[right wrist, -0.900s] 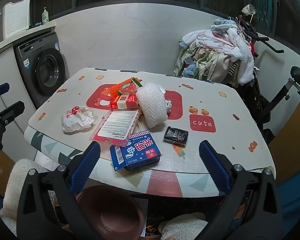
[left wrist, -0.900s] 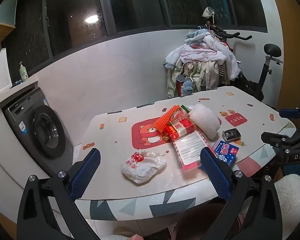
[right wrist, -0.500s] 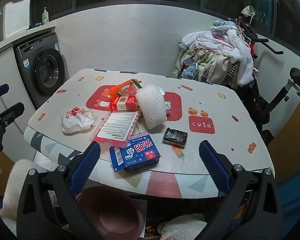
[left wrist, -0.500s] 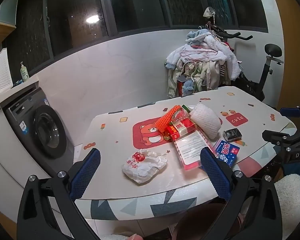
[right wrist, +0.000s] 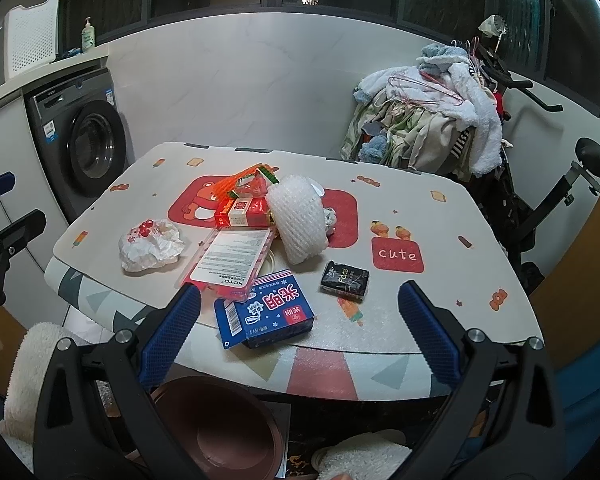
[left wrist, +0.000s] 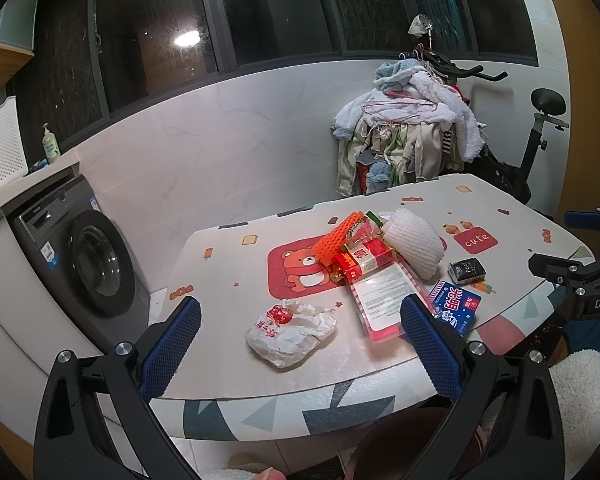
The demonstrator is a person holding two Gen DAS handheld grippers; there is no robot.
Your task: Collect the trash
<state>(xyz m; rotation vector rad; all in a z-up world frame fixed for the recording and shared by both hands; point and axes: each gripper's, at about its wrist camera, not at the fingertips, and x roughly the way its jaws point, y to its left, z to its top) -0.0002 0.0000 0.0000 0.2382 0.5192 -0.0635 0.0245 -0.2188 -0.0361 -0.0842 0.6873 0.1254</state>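
Trash lies on a patterned table (left wrist: 228, 280): a crumpled white wrapper (left wrist: 290, 330) (right wrist: 150, 245), a pink flat package (left wrist: 382, 300) (right wrist: 232, 254), a red box (left wrist: 362, 260) (right wrist: 242, 211), a white foam net (left wrist: 416, 242) (right wrist: 298, 220), a blue carton (left wrist: 456, 306) (right wrist: 266, 310), a small black packet (left wrist: 466, 271) (right wrist: 345, 279) and an orange strip (left wrist: 336, 236). My left gripper (left wrist: 296, 340) is open and empty, hovering before the table's near edge by the wrapper. My right gripper (right wrist: 298, 320) is open and empty, hovering above the blue carton.
A brown bin (right wrist: 220, 432) stands on the floor below the table's front edge. A washing machine (left wrist: 84, 256) is at the left. A pile of clothes (left wrist: 412, 136) hangs on an exercise bike (left wrist: 536, 148) behind the table. White fluffy slippers (right wrist: 32, 368) are near the bin.
Both grippers have drifted slightly closer to the table, so the trash sits a little nearer. Both stay open and empty.
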